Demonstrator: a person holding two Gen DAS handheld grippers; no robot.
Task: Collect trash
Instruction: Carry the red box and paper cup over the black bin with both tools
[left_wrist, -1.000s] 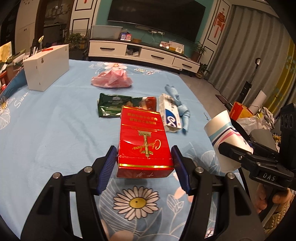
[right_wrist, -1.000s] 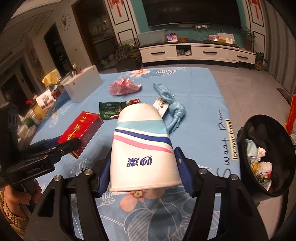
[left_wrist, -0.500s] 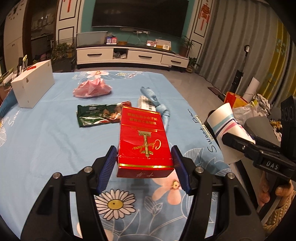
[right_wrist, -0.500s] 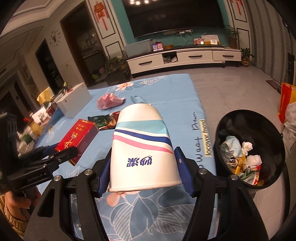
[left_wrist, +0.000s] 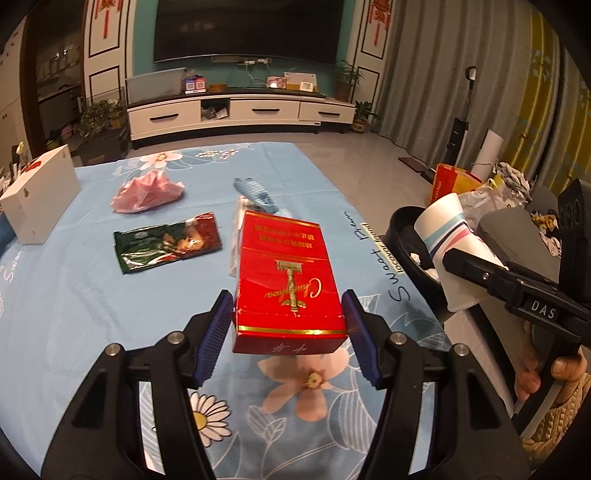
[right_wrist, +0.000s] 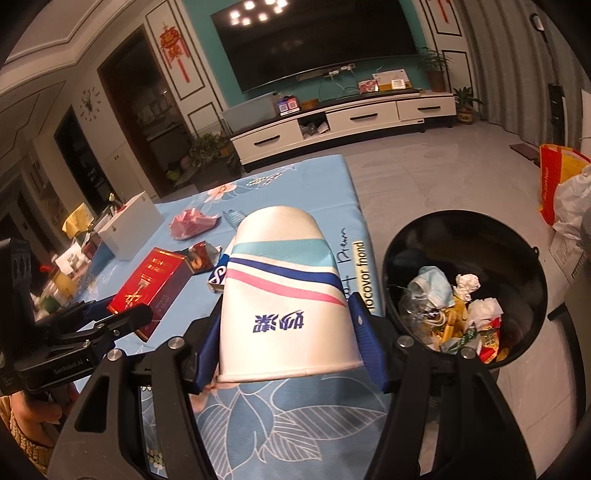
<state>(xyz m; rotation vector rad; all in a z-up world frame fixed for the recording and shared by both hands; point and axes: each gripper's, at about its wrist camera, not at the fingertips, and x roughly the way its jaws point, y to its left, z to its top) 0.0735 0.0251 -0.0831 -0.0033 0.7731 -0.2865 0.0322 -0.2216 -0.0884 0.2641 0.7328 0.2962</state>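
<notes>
You're mid-carry: your left gripper (left_wrist: 288, 326) is clamped on a red box (left_wrist: 290, 280), glossy card with gold print, held clear above the worktop (left_wrist: 74, 295) at the centre of the left view. Your right gripper (right_wrist: 288, 343) squeezes a paper cup (right_wrist: 284, 295), a white tapered cone with blue and pink stripes, rim toward the camera, at the centre of the right view. The black round bin (right_wrist: 517, 236) sits at the right of that frame, beside the worktop's edge, already holding crumpled paper and wrappers. By my reckoning the next move is to bring each gripper over the bin's mouth and let go; the cup is nearer. Still lying on the flowered blue cloth: a crinkly green wrapper (left_wrist: 166, 245), a crumpled pink bag (left_wrist: 146, 192), a twisted blue cloth (left_wrist: 258, 195)
</notes>
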